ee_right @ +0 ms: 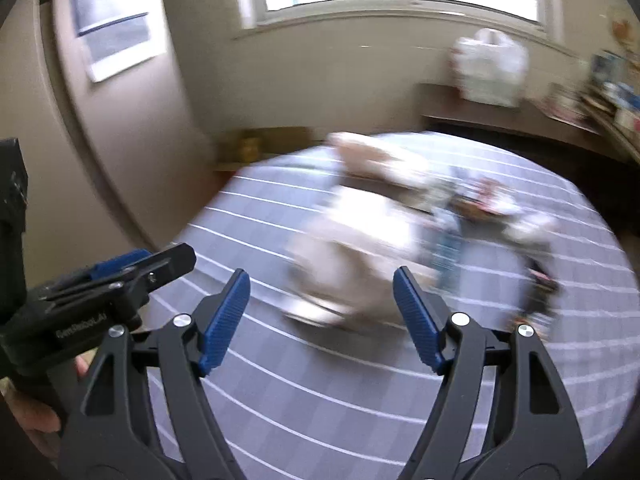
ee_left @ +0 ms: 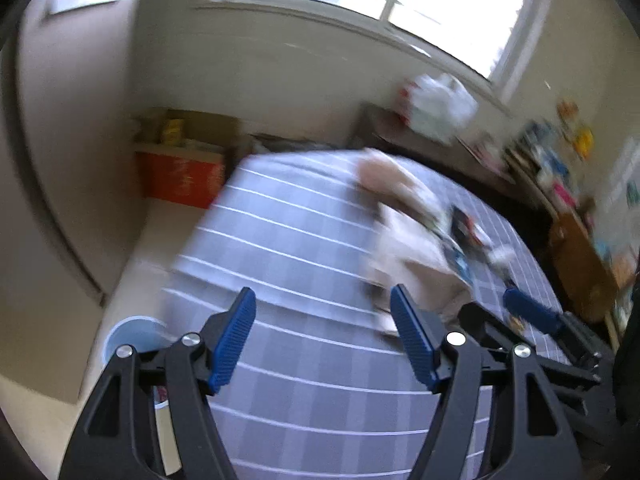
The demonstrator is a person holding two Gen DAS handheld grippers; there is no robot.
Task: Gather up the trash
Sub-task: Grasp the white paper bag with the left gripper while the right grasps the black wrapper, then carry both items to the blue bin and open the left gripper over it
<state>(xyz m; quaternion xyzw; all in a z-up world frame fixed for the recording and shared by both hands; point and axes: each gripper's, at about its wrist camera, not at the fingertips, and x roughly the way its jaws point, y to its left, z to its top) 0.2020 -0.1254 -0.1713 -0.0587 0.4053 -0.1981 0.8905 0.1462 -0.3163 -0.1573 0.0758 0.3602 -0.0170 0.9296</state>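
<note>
Motion blur smears both views. On a grey-blue checked bed (ee_left: 288, 240) (ee_right: 312, 408) lies a pale crumpled heap (ee_left: 404, 236) (ee_right: 356, 236). Beside it are dark and coloured wrappers (ee_left: 464, 232) (ee_right: 476, 204); what they are I cannot tell. My left gripper (ee_left: 323, 292) hangs open over the sheet, short of the heap, with nothing between its blue pads. My right gripper (ee_right: 321, 273) is open too, with the heap beyond its tips. Each gripper shows at the edge of the other's view. A light-blue bin (ee_left: 132, 336) stands on the floor left of the bed.
An orange box (ee_left: 180, 180) with cartons on top sits by the wall past the bed's corner. A dark desk (ee_left: 404, 136) under the window carries a white plastic bag (ee_left: 440, 108) (ee_right: 490, 66). Crowded shelves (ee_left: 560, 172) line the right side. A hand (ee_right: 32, 416) grips the left gripper's handle.
</note>
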